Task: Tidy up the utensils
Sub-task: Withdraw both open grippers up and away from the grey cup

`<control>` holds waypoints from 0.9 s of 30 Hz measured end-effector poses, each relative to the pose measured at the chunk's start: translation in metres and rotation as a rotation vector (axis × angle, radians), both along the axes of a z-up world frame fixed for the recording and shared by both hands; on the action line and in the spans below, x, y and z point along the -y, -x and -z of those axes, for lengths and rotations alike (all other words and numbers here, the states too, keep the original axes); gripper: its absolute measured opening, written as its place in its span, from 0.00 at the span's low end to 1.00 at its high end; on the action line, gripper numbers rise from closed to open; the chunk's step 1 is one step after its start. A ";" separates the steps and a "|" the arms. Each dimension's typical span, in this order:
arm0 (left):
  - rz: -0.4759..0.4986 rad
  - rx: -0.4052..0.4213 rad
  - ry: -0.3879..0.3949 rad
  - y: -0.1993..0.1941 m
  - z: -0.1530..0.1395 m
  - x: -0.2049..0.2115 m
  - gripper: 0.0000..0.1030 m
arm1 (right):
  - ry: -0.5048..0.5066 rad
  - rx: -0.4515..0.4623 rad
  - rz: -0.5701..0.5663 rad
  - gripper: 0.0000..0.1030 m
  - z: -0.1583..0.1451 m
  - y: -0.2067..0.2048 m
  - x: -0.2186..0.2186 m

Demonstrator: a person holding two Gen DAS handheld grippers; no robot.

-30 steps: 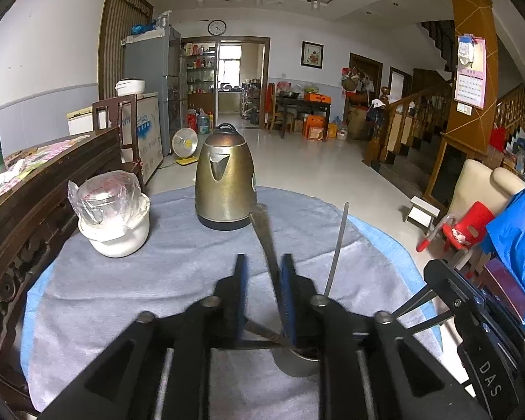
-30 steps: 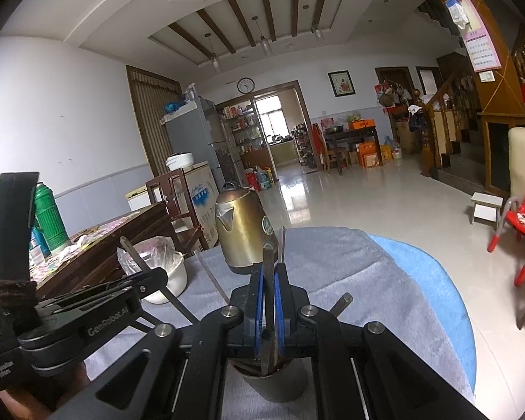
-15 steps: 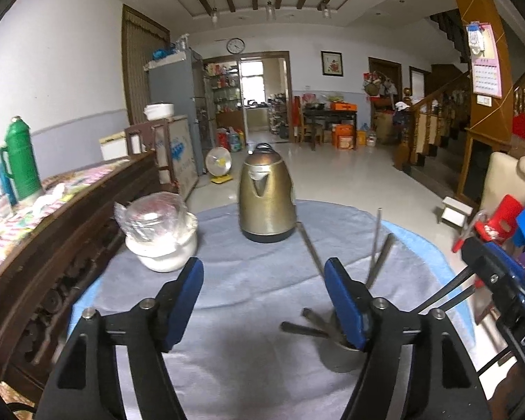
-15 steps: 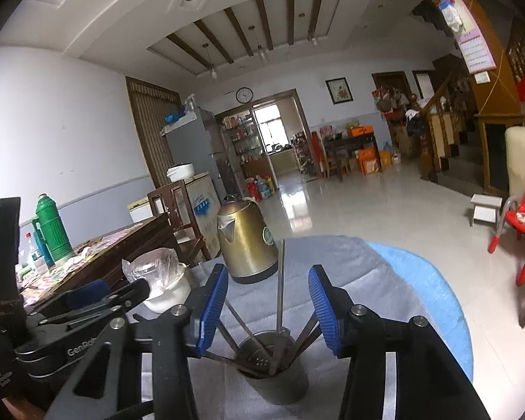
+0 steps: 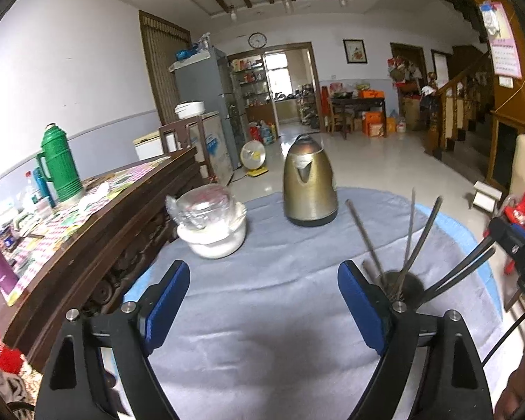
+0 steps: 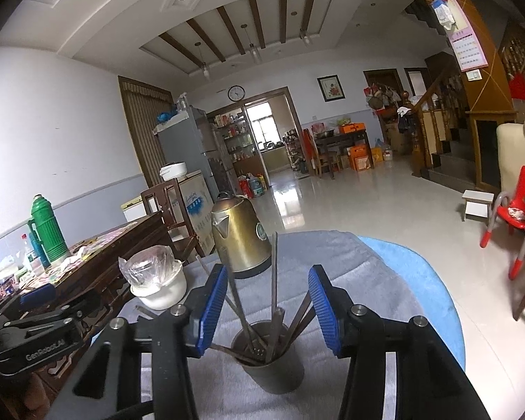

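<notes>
A dark metal cup (image 6: 267, 364) stands on the grey cloth and holds several metal utensils (image 6: 274, 280) that lean outward. In the left wrist view the cup (image 5: 406, 288) sits just right of my right finger, with utensils (image 5: 411, 231) sticking up. My left gripper (image 5: 262, 301) is open and empty, to the left of the cup. My right gripper (image 6: 266, 311) is open and empty, its blue pads (image 6: 211, 306) on either side of the utensils above the cup. The left gripper also shows at the left in the right wrist view (image 6: 35, 329).
A brass kettle (image 5: 309, 189) stands at the far side of the round table (image 5: 262, 343). A white bowl with a plastic-wrapped jar (image 5: 210, 224) is at the left. A wooden sideboard (image 5: 87, 217) with a green thermos (image 5: 59, 164) runs along the left.
Both grippers were shut on utensils a second ago. Both have opened and let the utensils drop into the cup. The left gripper has drawn back and to the left.
</notes>
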State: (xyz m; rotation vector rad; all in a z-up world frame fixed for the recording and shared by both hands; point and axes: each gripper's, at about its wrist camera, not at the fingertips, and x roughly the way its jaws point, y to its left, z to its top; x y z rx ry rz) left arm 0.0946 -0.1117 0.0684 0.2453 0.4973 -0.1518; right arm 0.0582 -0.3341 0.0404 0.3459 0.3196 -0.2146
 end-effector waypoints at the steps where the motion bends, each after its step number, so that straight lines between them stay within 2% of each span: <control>1: -0.006 -0.003 -0.007 0.000 0.000 -0.003 0.85 | -0.001 -0.001 -0.001 0.53 0.000 0.002 -0.001; 6: -0.034 -0.012 -0.046 0.012 0.007 -0.015 0.93 | -0.001 -0.018 -0.010 0.57 0.001 0.008 -0.003; 15: -0.054 -0.070 -0.036 0.020 0.020 -0.038 0.93 | 0.010 -0.061 -0.027 0.59 0.010 0.019 -0.013; 27: -0.070 -0.128 -0.043 0.023 0.038 -0.047 0.93 | -0.004 -0.148 -0.047 0.60 0.029 0.028 -0.021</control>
